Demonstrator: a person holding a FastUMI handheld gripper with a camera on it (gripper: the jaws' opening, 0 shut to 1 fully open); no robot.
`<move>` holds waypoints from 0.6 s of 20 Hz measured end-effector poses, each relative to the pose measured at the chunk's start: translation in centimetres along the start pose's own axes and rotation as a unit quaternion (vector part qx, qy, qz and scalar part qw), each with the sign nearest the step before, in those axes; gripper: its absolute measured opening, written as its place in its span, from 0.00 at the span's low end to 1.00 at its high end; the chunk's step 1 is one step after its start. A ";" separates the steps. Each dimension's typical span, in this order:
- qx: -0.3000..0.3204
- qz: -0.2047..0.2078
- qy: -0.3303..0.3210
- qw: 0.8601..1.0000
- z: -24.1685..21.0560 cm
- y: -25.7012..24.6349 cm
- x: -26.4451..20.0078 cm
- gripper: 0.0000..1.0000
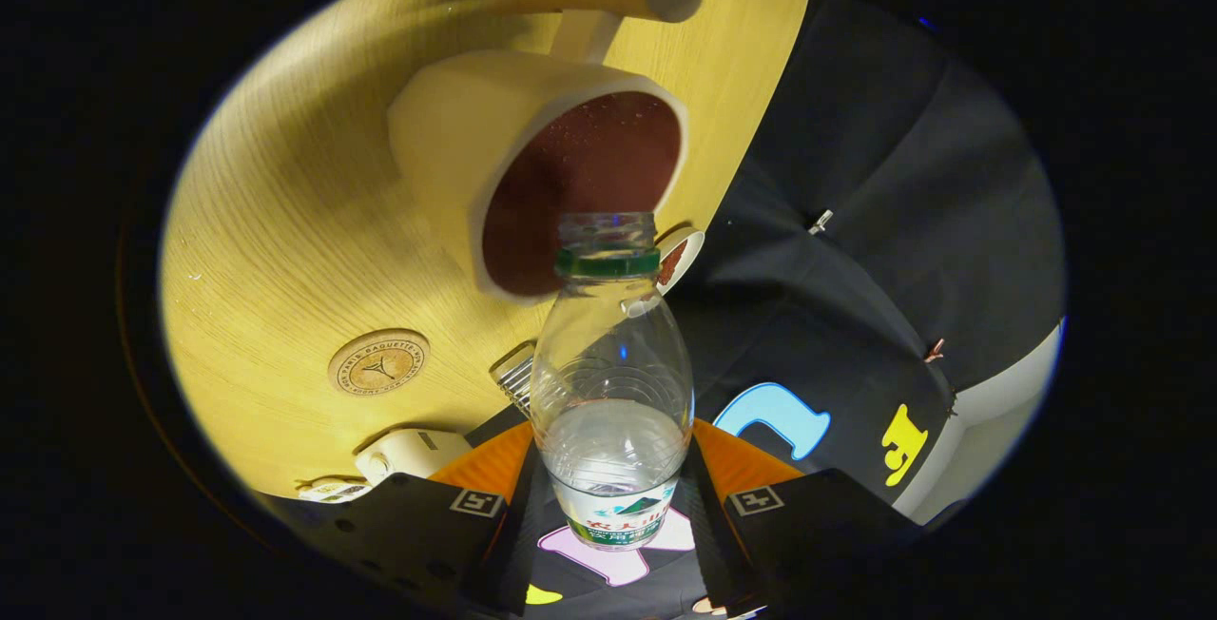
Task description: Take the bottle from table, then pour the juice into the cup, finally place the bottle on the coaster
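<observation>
Gripper (611, 515): two broad blocky fingers (418, 525) low in gripper view, flat angular faces. Each carries small square fiducial marker near top inner corner. Few small round screw holes visible on one finger's face. Ribbed inner surfaces slope toward centre.

Place: you worked in a recording booth, not a home.
Wall: plain black cloth (884, 173) hung pinned behind your table.
Table: pale wood-grain tabletop (285, 221) carried a round cork coaster (378, 362) and a cream ceramic mug (532, 164).
</observation>
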State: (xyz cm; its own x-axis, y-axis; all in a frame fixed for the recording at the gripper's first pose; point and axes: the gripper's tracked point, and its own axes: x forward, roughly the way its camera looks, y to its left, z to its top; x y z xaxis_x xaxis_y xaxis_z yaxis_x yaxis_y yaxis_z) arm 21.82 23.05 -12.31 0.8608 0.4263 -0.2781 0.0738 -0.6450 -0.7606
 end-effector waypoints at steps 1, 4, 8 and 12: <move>0.007 -0.002 0.003 1.000 -0.2 -0.1 -0.1 0.70; 0.061 -0.001 0.021 0.998 -1.8 -0.5 -1.0 0.70; 0.140 -0.038 0.047 0.988 -3.7 -3.5 -3.3 0.70; 0.262 -0.037 0.093 0.960 -7.4 -4.6 -5.8 0.71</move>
State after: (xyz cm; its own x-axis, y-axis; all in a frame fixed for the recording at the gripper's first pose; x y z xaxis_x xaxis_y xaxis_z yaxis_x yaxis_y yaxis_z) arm 20.17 18.82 -2.86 0.9413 0.3072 -0.1398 -0.0837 -0.1887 -0.9785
